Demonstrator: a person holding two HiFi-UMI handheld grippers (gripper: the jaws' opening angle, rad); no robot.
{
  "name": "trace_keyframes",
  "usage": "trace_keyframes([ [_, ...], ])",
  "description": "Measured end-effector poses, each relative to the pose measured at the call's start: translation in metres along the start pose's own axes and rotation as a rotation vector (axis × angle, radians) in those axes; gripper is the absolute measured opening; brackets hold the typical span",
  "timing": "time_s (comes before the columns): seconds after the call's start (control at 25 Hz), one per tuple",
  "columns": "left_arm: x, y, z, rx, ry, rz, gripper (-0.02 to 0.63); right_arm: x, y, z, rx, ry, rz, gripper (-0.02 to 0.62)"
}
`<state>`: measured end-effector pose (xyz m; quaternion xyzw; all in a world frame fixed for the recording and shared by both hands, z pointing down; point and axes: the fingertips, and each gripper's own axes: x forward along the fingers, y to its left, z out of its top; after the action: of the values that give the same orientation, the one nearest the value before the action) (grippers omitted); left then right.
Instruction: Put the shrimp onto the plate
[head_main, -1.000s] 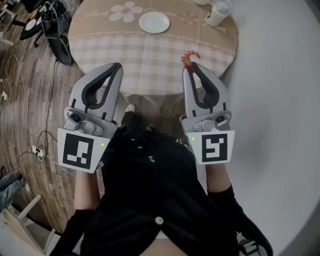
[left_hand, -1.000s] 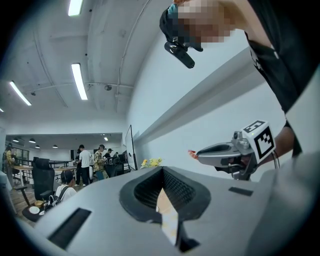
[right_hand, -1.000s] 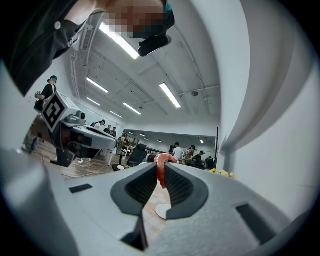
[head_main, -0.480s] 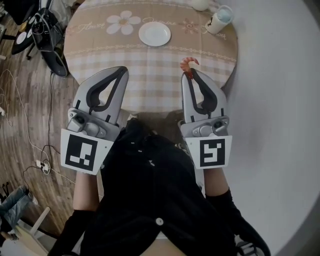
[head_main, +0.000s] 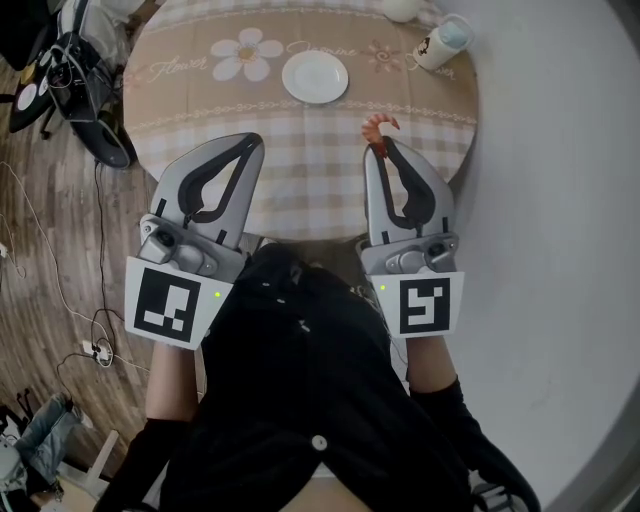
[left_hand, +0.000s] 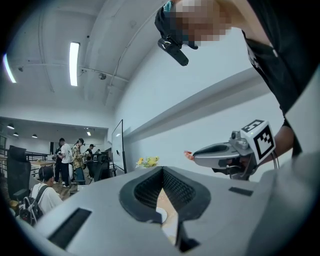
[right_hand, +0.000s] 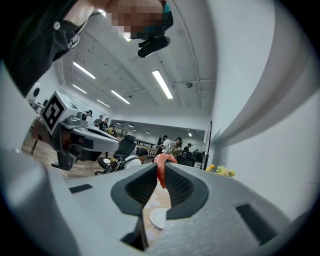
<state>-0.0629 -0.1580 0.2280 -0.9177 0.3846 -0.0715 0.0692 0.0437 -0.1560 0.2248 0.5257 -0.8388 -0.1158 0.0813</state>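
An orange-red shrimp (head_main: 378, 127) sticks out past the tips of my right gripper (head_main: 383, 147), which is shut on it above the near edge of the round table (head_main: 200, 110). In the right gripper view the shrimp (right_hand: 161, 170) curls up between the closed jaws, with the white plate (right_hand: 159, 218) seen below through the gap. The small white plate (head_main: 315, 77) lies empty toward the far middle of the table. My left gripper (head_main: 252, 143) hangs shut and empty over the near left edge; in the left gripper view its jaws (left_hand: 161, 172) meet with nothing between them.
A white cup (head_main: 441, 43) lies tilted at the table's far right, next to a pale wall (head_main: 560, 200). Another white vessel (head_main: 404, 8) is at the far edge. Dark gear and cables (head_main: 80, 90) lie on the wooden floor to the left. Several people stand in the room behind.
The view has shifted so the table and plate sit slightly lower and to the right. Both grippers have held their pose, the right one still clamped on the shrimp.
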Motion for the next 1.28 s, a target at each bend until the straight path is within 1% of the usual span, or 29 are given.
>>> trace_keyframes([
  [0.2,0.0,0.017,-0.004,0.005,-0.009,-0.036,0.002,0.013,0.008,0.0,0.009,0.016,-0.034,0.037],
  [0.48,-0.004,0.029,-0.008,0.0,-0.015,-0.057,0.002,0.022,0.013,0.003,0.009,0.027,-0.061,0.037],
  [0.64,-0.006,0.032,-0.009,-0.01,-0.014,-0.059,0.002,0.023,0.015,0.006,0.003,0.034,-0.058,0.037],
  [0.92,-0.002,0.031,-0.009,-0.017,-0.004,-0.031,0.002,0.027,0.011,0.006,0.003,0.027,-0.028,0.037],
  [1.28,0.005,0.031,-0.002,-0.004,-0.001,0.036,0.002,0.033,0.003,0.008,-0.007,-0.009,0.039,0.037],
])
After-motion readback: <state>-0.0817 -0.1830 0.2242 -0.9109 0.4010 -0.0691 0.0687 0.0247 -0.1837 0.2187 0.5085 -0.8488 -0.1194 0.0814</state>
